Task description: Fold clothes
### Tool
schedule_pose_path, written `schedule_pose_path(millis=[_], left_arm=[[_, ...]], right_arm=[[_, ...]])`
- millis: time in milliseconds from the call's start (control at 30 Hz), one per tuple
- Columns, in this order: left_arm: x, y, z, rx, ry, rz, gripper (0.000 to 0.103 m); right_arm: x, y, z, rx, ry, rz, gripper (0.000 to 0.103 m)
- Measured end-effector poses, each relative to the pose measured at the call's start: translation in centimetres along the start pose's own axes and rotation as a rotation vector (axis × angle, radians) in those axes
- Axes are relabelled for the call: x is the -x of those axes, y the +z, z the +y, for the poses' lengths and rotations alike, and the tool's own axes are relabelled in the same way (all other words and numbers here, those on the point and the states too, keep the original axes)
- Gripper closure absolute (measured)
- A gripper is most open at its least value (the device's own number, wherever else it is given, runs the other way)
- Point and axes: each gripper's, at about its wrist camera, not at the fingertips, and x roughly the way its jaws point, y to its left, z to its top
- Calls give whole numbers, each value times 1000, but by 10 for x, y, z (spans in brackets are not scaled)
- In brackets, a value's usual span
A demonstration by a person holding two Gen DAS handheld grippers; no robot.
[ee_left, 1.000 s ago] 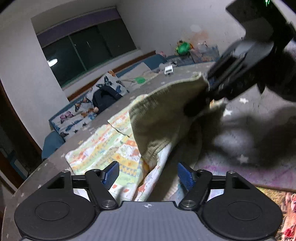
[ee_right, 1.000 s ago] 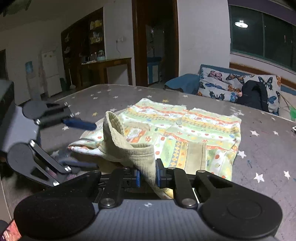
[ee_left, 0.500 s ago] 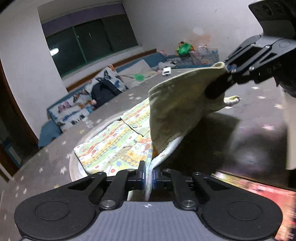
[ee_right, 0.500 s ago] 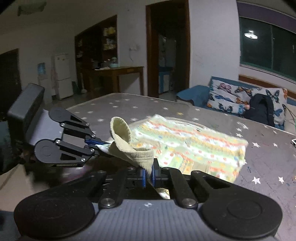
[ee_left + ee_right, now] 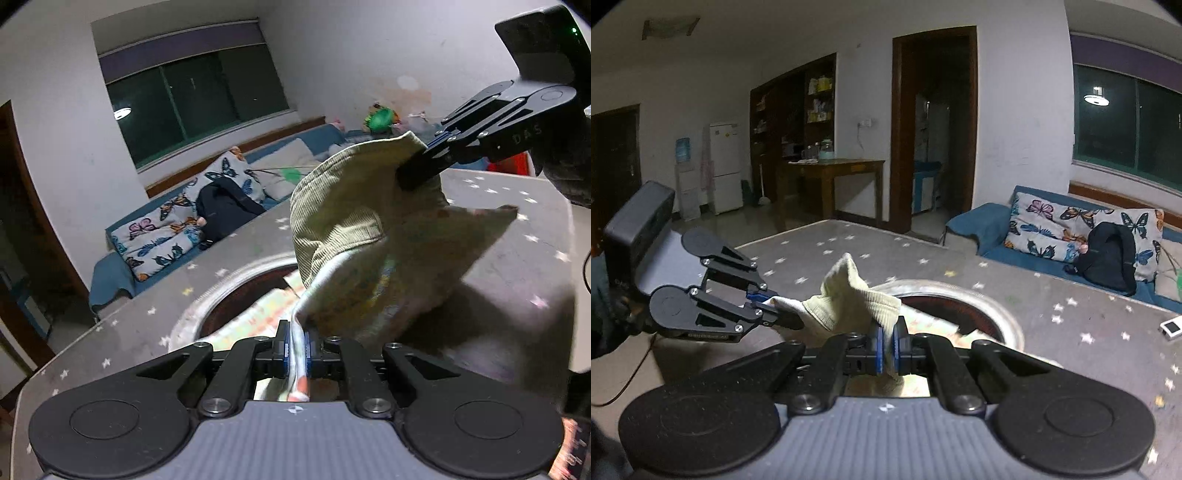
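Both hand-held grippers are clamped on one garment [image 5: 354,225], held up above the tabletop [image 5: 155,302]. Left hand-held gripper [image 5: 297,349]: blue pads pressed together on a printed, pale hem at 6 o'clock in its own view; the cloth rises from there toward 1 o'clock. Right hand-held gripper [image 5: 424,155] enters that view from 2 o'clock, its dark fingers pinching the ribbed, olive-yellow edge at the top of the cloth. In the right wrist view, the right hand-held gripper [image 5: 886,349] shows its blue pads closed on the ribbed cloth [image 5: 849,295], which peaks just above them at 12 o'clock; the left hand-held gripper [image 5: 764,308] reaches in from 9 o'clock and bites the pale corner. Cloth sags between the two grips; its lower part is blurred. Below it, a round recess with a pale rim [image 5: 1008,317] is set in the grey, star-patterned tabletop. A small white device [image 5: 1171,328] lies on the tabletop at 3 o'clock. Beyond the tabletop: butterfly-print cushions [image 5: 1067,229] with a black backpack [image 5: 1108,258] on a blue sofa.
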Motion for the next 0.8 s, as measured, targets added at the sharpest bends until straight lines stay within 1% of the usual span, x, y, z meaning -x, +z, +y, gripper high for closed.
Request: schedule_pose_path(millis=[133, 200, 500, 600, 633, 667, 733, 800], left_arm=[[-30, 10, 16, 15, 7, 15, 95], [-47, 11, 23, 28, 17, 35, 95], [-127, 13, 50, 101, 72, 140, 95], [-149, 5, 56, 139, 90, 200, 95], [-154, 1, 58, 152, 92, 218, 95], [-158, -3, 59, 163, 96, 231, 95], [-159, -9, 59, 176, 96, 235, 95], [-159, -12, 59, 185, 94, 226, 95]], right_arm=[[-29, 15, -23, 16, -33, 12, 98], [-45, 20, -35, 15, -48, 23, 99], [-108, 21, -83, -56, -133, 80, 98], [-129, 21, -99, -79, -161, 99, 94], [-136, 21, -105, -87, -170, 106, 92], [-143, 21, -110, -95, -180, 112, 87], [-157, 21, -121, -111, -199, 125, 84], [-134, -4, -107, -116, -205, 119, 80]])
